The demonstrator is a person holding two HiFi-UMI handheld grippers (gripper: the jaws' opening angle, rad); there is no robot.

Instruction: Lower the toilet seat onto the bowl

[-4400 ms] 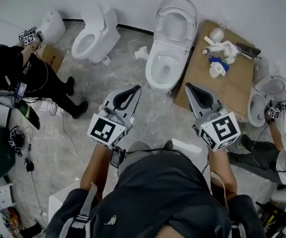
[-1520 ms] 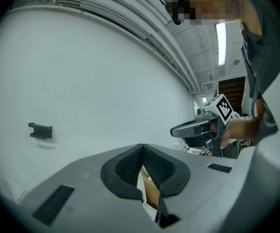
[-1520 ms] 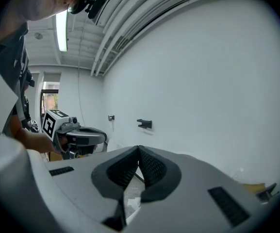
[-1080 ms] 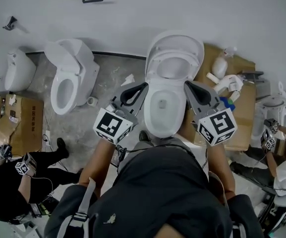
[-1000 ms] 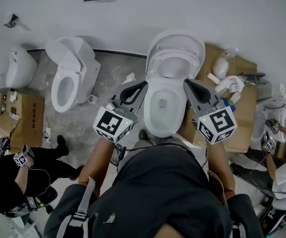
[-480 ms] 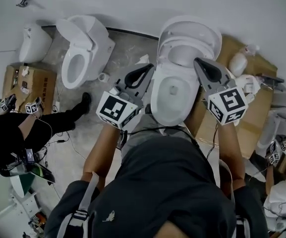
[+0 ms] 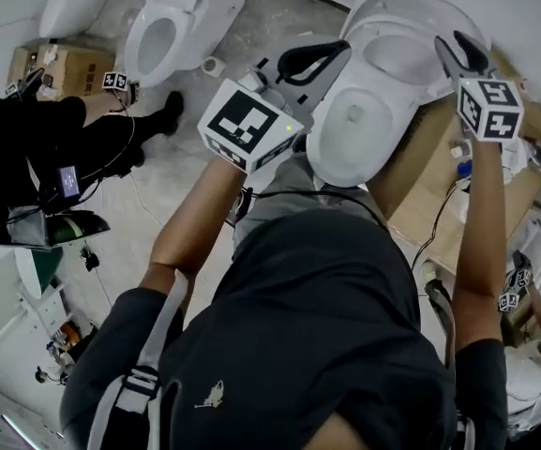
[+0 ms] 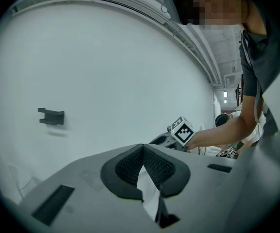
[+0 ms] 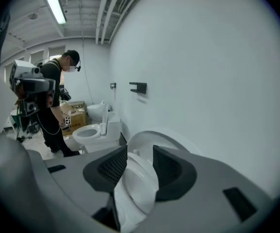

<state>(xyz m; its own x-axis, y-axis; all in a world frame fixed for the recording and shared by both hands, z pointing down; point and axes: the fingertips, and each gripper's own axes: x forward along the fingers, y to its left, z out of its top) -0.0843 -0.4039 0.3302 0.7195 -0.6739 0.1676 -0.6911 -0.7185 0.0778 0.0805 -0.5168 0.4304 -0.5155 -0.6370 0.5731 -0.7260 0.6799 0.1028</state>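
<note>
Toilet seat (image 9: 136, 181) stands upright behind the bowl (image 7: 345, 148), apparently between the jaws of the right hand-held gripper (image 7: 456, 52), which have just been opening. The left hand-held gripper (image 7: 312, 61), closed and empty, is farther.

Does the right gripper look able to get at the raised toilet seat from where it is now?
Probably yes. The right gripper, whose jaws have just been opening with nothing pinched yet, sits beside the upright seat. The seat's rim lines up with the gap, and nothing stands between them.
</note>
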